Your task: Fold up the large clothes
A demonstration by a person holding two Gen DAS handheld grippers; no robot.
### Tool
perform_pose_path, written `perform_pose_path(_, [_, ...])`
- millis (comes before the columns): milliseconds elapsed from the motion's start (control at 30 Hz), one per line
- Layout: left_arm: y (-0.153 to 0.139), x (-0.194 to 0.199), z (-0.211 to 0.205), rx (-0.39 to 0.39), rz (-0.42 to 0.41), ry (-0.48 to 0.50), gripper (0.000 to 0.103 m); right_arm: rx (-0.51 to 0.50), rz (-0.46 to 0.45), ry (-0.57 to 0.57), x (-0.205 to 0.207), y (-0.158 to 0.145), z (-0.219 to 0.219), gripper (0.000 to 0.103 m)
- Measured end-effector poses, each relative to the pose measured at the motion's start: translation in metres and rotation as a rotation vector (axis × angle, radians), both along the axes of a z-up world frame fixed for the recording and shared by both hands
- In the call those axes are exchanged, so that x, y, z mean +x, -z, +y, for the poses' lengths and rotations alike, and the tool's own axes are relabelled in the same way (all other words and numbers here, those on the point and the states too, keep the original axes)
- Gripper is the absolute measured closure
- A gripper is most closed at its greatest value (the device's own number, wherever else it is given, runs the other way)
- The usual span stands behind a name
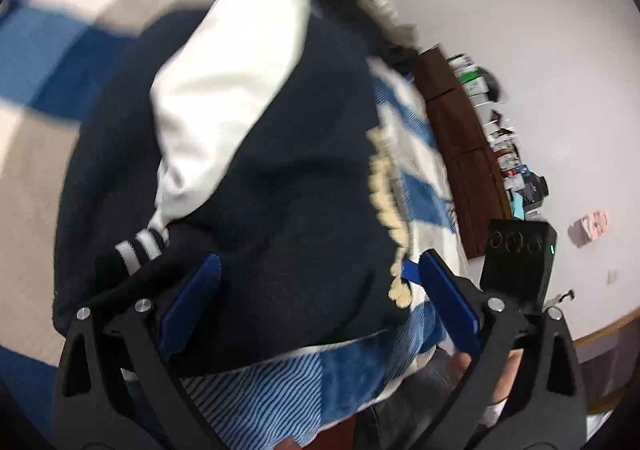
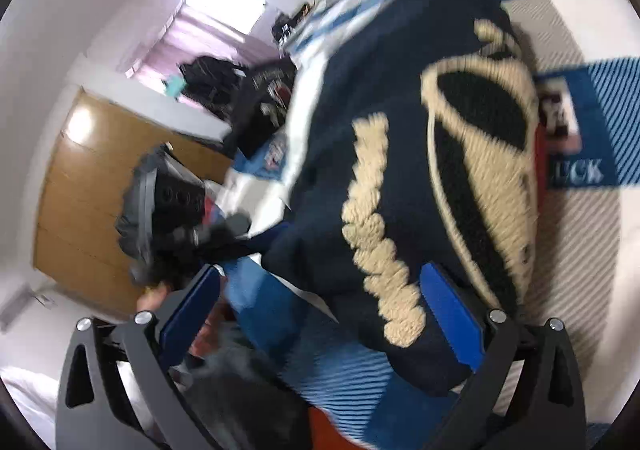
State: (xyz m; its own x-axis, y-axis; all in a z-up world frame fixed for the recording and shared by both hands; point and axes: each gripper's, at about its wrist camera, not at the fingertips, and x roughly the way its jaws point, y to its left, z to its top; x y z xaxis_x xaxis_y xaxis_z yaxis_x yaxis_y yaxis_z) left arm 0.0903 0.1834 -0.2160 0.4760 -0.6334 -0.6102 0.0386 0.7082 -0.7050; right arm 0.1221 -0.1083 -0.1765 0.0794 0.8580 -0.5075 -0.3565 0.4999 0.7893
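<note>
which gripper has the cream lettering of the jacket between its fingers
The right gripper: the jacket's cream lettering runs between its blue pads. The left gripper frames plain navy fabric.

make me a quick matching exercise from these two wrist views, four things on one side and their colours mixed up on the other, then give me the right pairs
Things:
1. jacket body
2. jacket sleeve
3. chenille lettering
4. gripper pads

Colours:
A. cream
B. bright blue
C. navy
D. white

Pairs: 1-C, 2-D, 3-A, 4-B
</note>
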Motion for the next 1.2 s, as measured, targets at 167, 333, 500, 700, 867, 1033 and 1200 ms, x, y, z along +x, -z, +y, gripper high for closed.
perform_pose_path(167, [-0.041,-0.001,-0.032,0.045,-0.139,0.111,0.006,-0.086,-0.157,0.061,0.069,-0.067,0.001,0.005])
perform_pose_path(333, [-0.018,0.017,-0.061,0.13,-0.14,0.11,0.006,-0.229,-0.148,0.046,0.151,-0.062,0.058,0.005])
perform_pose_path(500, [0.007,0.016,-0.069,0.161,-0.154,0.101,0.006,-0.344,-0.047,0.013,0.206,-0.004,0.107,0.005])
perform_pose_path(700, [0.029,0.016,-0.068,0.167,-0.153,0.119,0.006,-0.495,0.086,-0.043,0.231,0.074,0.131,0.004])
perform_pose_path(867, [0.041,0.034,-0.052,0.085,-0.083,0.102,0.006,-0.466,0.116,-0.026,0.234,0.094,0.13,0.004])
perform_pose_path(1033, [0.03,0.037,-0.048,0.082,-0.096,0.144,0.006,-0.491,0.07,-0.056,0.22,0.058,0.121,0.004])
perform_pose_path(1200, [-0.018,0.027,-0.019,0.209,-0.137,0.134,0.006,-0.341,-0.058,-0.053,0.159,-0.009,0.071,0.004])
